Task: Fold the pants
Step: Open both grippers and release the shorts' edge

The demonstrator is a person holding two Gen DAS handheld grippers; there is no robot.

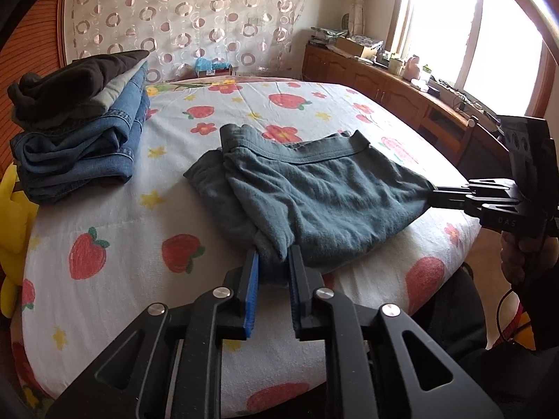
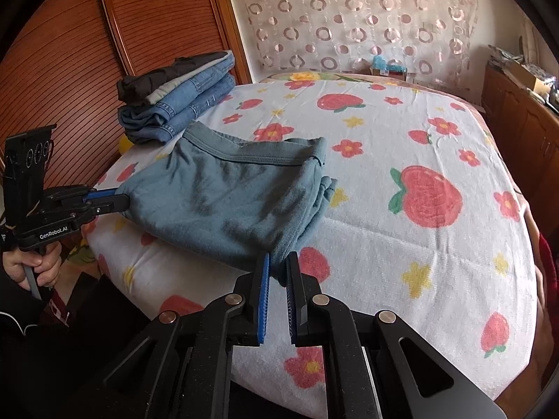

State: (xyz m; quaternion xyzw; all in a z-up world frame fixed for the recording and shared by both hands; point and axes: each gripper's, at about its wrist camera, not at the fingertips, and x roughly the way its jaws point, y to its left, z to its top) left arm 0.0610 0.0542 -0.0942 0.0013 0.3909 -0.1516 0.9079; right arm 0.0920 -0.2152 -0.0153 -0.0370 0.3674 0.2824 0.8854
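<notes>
Each gripper, left point(image 1: 273, 255) and right point(image 2: 278, 262), pinches a corner of the soft grey-green knit pants point(image 1: 314, 192)

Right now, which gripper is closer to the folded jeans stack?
Left. The left gripper pinches the teal pants at the corner on the side of the jeans stack. The right gripper pinches the opposite near corner, with the pants' width between it and the stack.

Both grippers clamped, one at each bottom corner

Left gripper point(image 1: 274, 255) sits bottom centre, jaws pinched on the pants point(image 1: 314, 195); right gripper point(image 2: 277, 262) likewise, its hand point(image 1: 517, 258) at the right edge.
</notes>
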